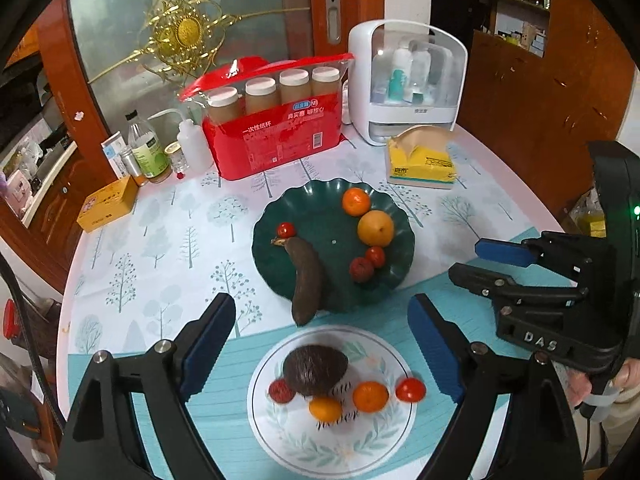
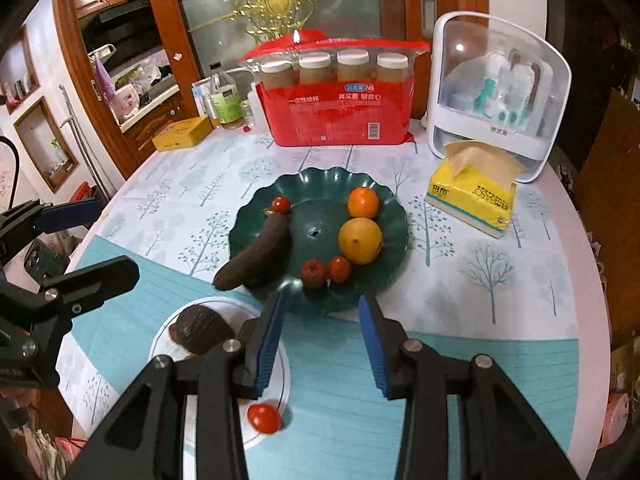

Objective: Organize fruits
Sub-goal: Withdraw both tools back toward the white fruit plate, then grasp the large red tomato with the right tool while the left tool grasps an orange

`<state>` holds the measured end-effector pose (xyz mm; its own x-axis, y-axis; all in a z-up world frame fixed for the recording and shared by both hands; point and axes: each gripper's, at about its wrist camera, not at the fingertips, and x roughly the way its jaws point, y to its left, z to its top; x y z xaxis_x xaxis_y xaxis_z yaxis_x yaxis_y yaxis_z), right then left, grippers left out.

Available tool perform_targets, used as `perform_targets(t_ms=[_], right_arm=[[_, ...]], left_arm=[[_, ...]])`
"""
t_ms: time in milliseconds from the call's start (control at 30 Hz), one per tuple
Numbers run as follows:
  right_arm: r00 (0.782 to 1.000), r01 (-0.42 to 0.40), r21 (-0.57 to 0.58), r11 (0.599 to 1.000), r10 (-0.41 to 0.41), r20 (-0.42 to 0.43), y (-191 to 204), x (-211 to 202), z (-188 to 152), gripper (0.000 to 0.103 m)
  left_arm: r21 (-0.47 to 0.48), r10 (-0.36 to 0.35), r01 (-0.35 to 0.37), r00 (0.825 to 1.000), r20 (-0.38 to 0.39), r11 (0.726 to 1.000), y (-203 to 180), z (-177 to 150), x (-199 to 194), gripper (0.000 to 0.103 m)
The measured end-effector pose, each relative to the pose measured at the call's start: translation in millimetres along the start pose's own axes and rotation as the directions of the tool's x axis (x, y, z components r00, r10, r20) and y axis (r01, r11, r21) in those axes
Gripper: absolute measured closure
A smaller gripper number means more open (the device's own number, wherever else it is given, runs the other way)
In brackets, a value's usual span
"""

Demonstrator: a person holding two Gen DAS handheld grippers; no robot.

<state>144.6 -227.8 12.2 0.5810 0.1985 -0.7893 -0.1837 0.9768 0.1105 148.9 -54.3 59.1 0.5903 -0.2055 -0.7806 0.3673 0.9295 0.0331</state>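
We see two plates on the table [image 1: 120, 248]: the scalloped plate [image 1: 320, 296] lies behind the flat plate [image 1: 276, 436]. On the scalloped plate a banana [image 1: 304, 280] overhangs the near rim, with a cherry tomato [image 1: 286, 230] at its far end and two oranges [image 1: 375, 228] to the right. Behind it stand a pack of paper cups [image 1: 276, 136] and, further right, a tissue box [image 1: 420, 164].

The white plate [image 2: 224, 304] is mostly buried under the right gripper [image 2: 323, 308] in the right wrist view, so only the avocado [image 2: 202, 334] and one cherry tomato [image 2: 264, 418] peek out. The avocado [image 1: 314, 368] looks smeary from the left wrist too. Can't read the print on the yellow tissue box [image 1: 420, 162]. The bottles inside the white organizer [image 2: 500, 92] are just a haze.
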Motion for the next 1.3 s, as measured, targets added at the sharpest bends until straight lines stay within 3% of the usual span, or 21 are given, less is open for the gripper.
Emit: perform_targets(t_ms=[367,567,767,1033,1300], right_arm=[[0.998,-0.027,-0.005,1.0,0.028,0.051,18,-20,-52,0.063],[0.999,-0.003,-0.022,1.0,0.004,0.051,28,-5,-83,0.063],[1.0,-0.027,0.001,1.0,0.027,-0.005,27,23,-108,0.063],[0.994,-0.062,0.028,0.998,0.064,-0.094,25,55,-133,0.063],[0.993,-0.078,-0.059,0.995,0.072,-0.091,43,64,-137,0.063]], left_arm=[[-0.043,0.041,-0.037,0.996,0.083,0.998,-5,-69,-20,0.016],[-0.114,0.031,-0.022,0.996,0.078,0.993,-4,-111,-2,0.016],[-0.145,0.078,-0.073,0.997,0.027,0.987,0,-144,32,0.016],[-0.206,0.072,-0.083,0.996,-0.061,0.975,15,-160,71,0.016],[-0.242,0.045,-0.064,0.995,-0.086,0.968,21,-162,92,0.018]])
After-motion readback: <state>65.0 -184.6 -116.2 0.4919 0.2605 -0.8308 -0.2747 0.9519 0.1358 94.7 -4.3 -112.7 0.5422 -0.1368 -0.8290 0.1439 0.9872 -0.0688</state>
